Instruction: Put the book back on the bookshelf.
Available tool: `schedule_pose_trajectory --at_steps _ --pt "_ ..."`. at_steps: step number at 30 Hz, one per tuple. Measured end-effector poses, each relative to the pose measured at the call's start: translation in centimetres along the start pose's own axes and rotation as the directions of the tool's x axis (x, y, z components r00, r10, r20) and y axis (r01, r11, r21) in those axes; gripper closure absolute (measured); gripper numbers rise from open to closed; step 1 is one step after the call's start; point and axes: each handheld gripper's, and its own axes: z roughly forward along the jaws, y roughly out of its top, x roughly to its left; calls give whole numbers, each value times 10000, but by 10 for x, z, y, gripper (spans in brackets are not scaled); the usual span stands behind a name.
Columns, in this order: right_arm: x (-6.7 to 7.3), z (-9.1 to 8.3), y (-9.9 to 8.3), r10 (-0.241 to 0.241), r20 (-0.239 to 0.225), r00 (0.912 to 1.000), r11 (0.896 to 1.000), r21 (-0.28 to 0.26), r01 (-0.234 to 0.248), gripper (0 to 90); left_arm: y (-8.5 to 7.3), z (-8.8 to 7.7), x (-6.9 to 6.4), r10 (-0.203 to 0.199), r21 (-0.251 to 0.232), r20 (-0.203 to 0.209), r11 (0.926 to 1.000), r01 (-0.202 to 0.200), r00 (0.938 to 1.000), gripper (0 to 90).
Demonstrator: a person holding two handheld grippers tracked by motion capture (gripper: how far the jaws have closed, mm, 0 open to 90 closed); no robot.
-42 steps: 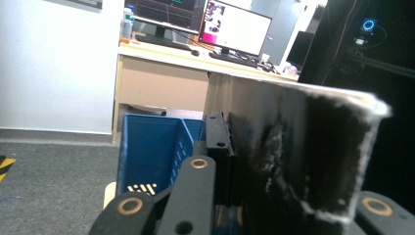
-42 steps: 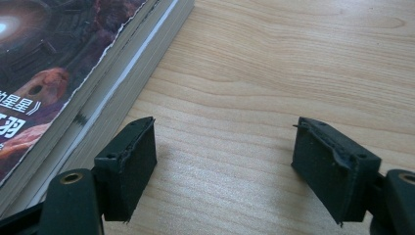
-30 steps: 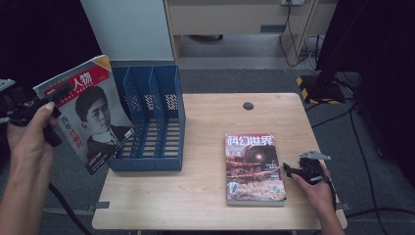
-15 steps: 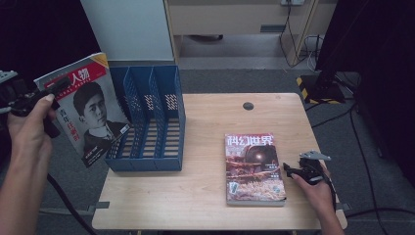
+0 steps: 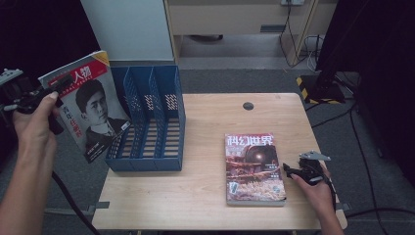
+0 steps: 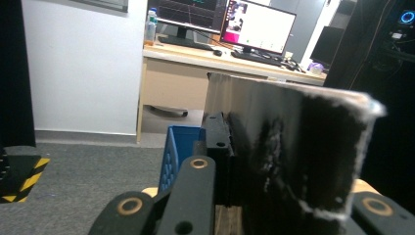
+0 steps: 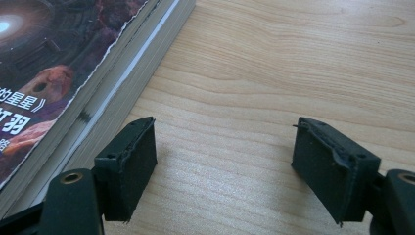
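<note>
Pinching the portrait magazine (image 5: 90, 105) upright, the left tongs (image 5: 49, 95) hang left of the blue file rack (image 5: 147, 122); the right tongs (image 5: 288, 171) rest spread, empty.

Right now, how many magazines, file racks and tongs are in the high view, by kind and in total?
Magazines: 2, the portrait-cover magazine held up at left and the red-cover magazine flat on the table.
File racks: 1, the blue file rack.
Tongs: 2, the left tongs and the right tongs.
Total: 5.
</note>
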Motion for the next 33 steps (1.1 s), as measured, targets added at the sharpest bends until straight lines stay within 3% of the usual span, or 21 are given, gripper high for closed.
schedule_pose_trajectory --at_steps 10,17,23,33 --pt "0 1 0 -71 11 10000 10000 -18 71 245 -14 21 -4 33 73 -208 10000 -32 9998 852" --pt "0 1 0 -83 5 10000 10000 -21 83 245 -23 30 -1 -205 0 -12 9998 205 9998 851" --pt "1 0 0 -51 32 10000 10000 -16 52 246 -25 34 0 -272 -80 40 9996 273 9996 851" --pt "0 1 0 -68 26 10000 10000 -21 68 245 -22 33 4 -219 -163 -226 9996 216 9995 851"
